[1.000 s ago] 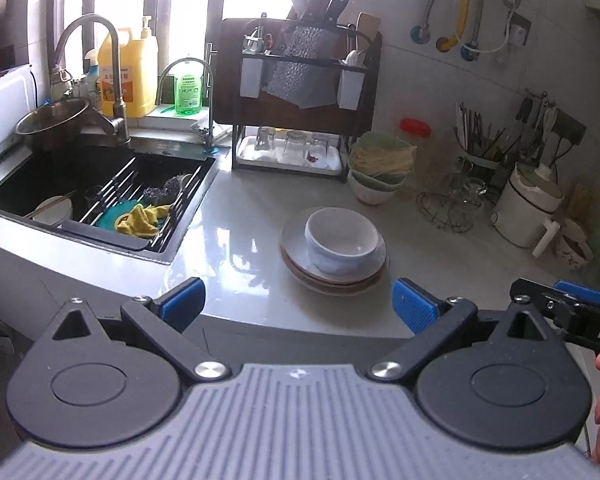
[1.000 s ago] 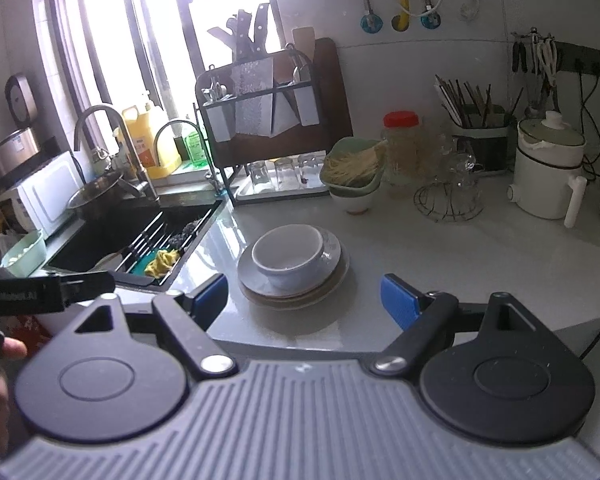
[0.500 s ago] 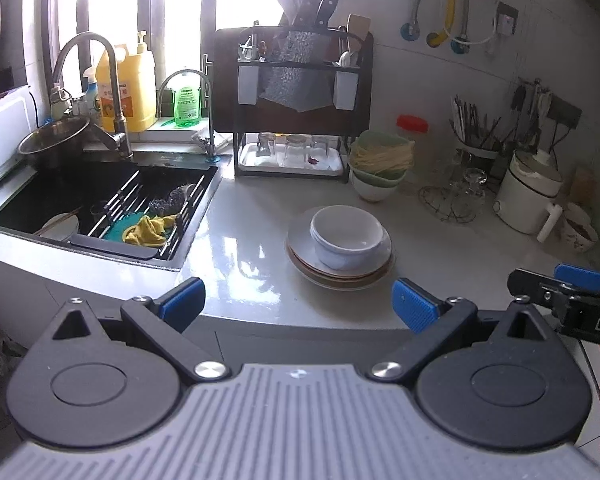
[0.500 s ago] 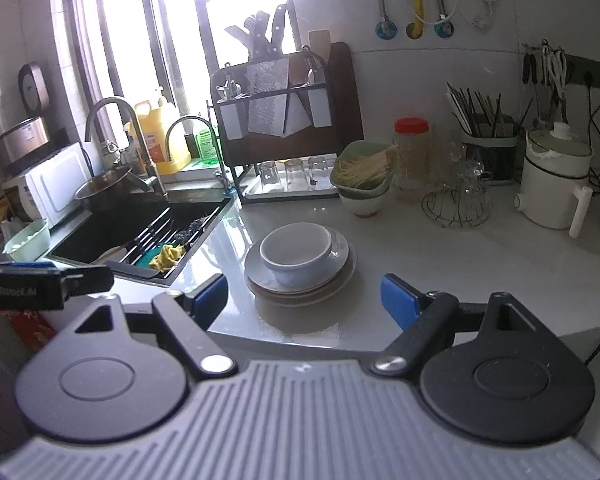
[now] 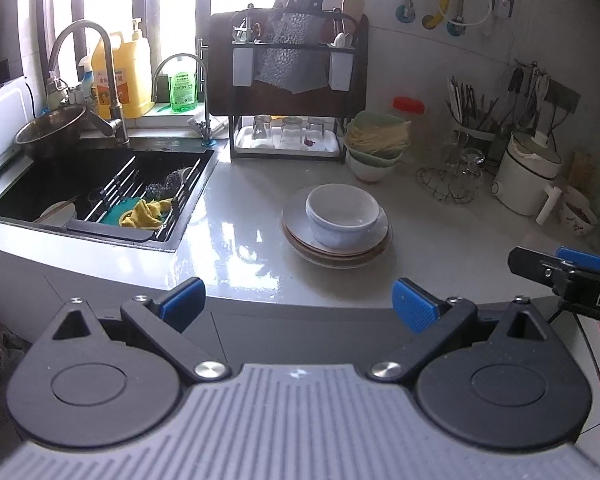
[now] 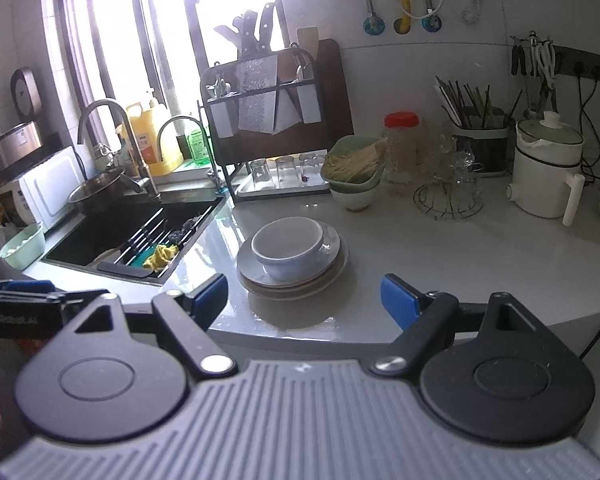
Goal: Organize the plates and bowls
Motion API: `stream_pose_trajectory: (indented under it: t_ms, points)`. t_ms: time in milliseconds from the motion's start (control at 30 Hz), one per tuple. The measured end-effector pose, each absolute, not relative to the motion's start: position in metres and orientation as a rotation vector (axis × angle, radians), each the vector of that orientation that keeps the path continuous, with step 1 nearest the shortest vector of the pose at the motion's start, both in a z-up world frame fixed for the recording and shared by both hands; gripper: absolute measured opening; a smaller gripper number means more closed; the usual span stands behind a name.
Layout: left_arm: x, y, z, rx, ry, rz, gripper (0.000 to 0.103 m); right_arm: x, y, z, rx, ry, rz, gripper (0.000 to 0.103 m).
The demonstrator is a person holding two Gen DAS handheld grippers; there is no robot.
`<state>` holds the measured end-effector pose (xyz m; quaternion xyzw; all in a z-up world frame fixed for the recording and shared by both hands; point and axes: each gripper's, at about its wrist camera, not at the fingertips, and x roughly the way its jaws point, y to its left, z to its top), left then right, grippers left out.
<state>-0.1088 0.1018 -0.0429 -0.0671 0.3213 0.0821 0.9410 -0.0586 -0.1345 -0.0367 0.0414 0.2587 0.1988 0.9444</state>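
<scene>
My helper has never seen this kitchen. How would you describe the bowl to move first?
Start at the black sink, then go right along the pale countertop to the stack of plates. The white bowl sits upright and empty on top, unlike the noodle-filled green bowl behind.

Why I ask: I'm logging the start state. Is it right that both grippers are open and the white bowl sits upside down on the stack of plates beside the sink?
Not quite. The white bowl sits upright, its open mouth facing up, as the right wrist view shows. The rest holds: it rests on the stack of plates beside the sink, and the left gripper and right gripper are both open.
</scene>
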Motion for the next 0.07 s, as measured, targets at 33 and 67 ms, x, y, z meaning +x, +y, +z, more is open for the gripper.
stream_pose_trajectory:
  t_ms: [33,67]
  points:
    - [-0.1088,0.1029,-0.0435,-0.138,0.658,0.169,0.101,-0.0587,-0.1346,-0.0371,0.085,0.526,0.404,0.085]
    - [-0.1086,0.1033,-0.0436,-0.137,0.659,0.169,0.101,-0.0587,-0.1346,-0.0374,0.086,0.524,0.402,0.085]
